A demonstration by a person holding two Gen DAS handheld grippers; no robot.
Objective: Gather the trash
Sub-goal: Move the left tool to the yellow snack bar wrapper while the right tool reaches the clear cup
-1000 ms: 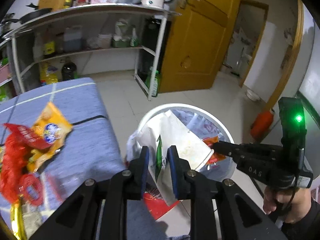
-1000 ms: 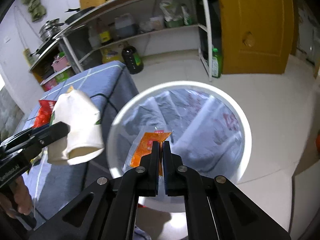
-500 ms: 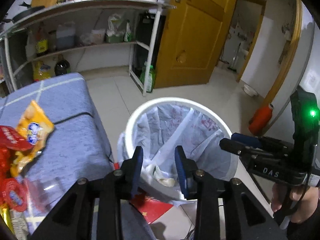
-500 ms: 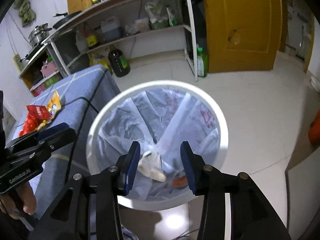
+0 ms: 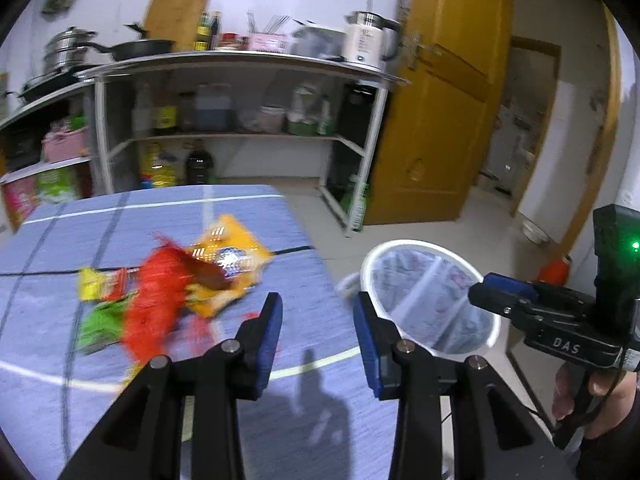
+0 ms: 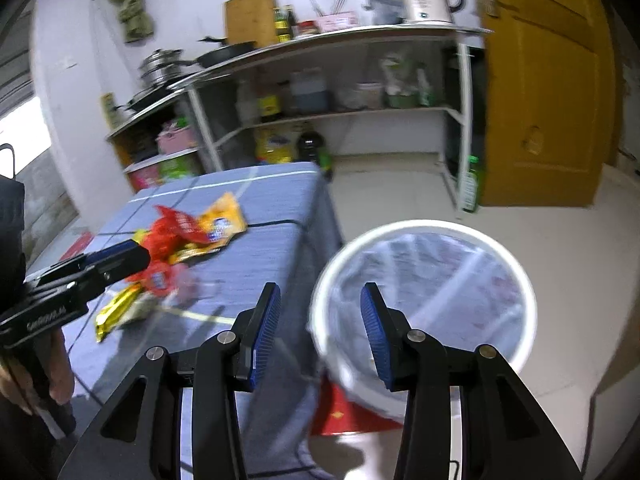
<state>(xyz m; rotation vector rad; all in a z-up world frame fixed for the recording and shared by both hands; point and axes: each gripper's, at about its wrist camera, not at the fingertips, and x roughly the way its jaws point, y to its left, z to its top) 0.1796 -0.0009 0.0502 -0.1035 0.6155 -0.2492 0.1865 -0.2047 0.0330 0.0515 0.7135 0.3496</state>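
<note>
A pile of snack wrappers lies on the blue tablecloth point(image 5: 248, 216): a red wrapper point(image 5: 154, 304), an orange-yellow bag point(image 5: 228, 264) and a green one point(image 5: 100, 320). The pile also shows in the right wrist view point(image 6: 180, 236), with a gold wrapper point(image 6: 116, 312). A white bin point(image 5: 430, 304) lined with a clear bag stands on the floor right of the table, and shows in the right wrist view point(image 6: 424, 292). My left gripper point(image 5: 318, 332) is open and empty over the table's right part. My right gripper point(image 6: 320, 320) is open and empty, over the gap between table and bin.
A metal shelf unit point(image 5: 240, 92) with pans, bottles and a kettle point(image 5: 366, 40) stands behind the table. An orange door point(image 5: 440, 92) is at the right. A red paper point(image 6: 348, 412) lies on the floor by the bin. An orange object point(image 5: 554, 270) sits beyond the bin.
Both grippers opened and dropped their trash, a white bag and an orange wrapper, into the bin. Both have since swung up and left toward the table with jaws wider.
</note>
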